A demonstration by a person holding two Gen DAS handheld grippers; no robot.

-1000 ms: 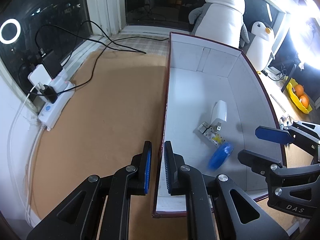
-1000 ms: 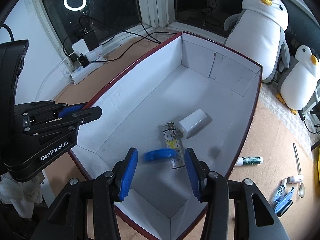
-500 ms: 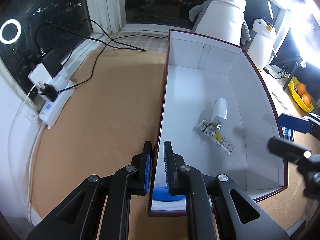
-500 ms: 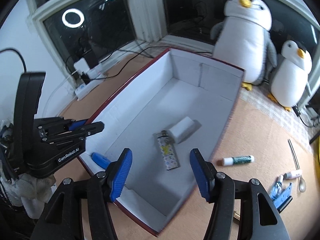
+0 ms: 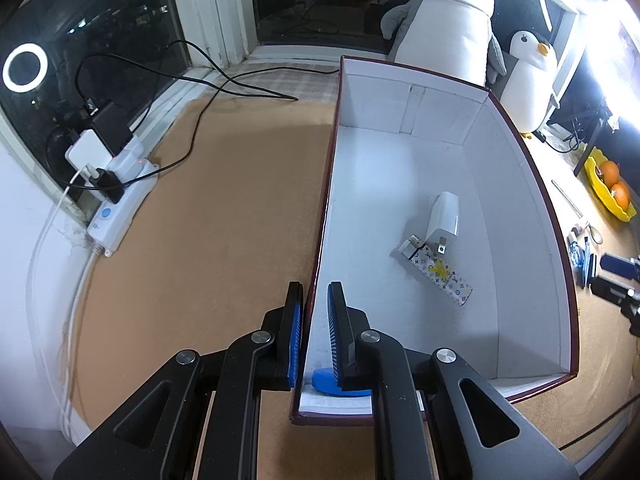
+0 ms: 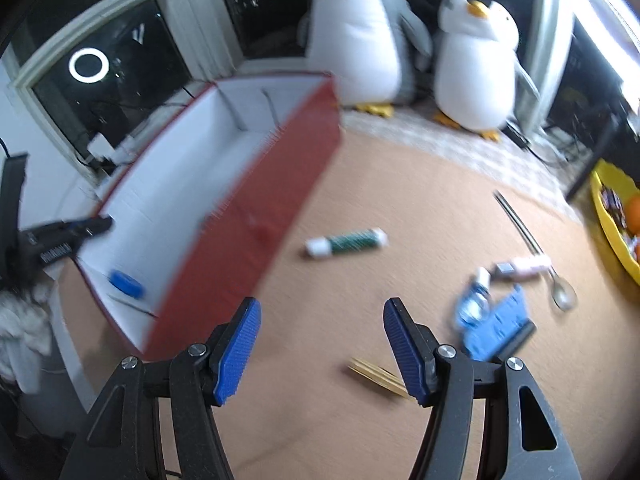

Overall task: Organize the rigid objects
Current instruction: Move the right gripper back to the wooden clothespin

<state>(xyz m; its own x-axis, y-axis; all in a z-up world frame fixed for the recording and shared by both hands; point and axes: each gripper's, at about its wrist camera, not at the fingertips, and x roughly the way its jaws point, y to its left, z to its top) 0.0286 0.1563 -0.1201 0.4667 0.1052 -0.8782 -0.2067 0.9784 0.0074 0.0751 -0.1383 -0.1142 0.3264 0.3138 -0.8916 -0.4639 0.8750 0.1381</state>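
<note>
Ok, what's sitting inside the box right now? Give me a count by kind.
Inside the box:
white charger: 1
patterned lighter: 1
blue disc: 1
Total: 3

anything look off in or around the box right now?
Nothing damaged or spilled. The charger rests partly on the patterned lighter, and the blue cap sits in the near corner of the box. The left claw pinches the box wall.
</note>
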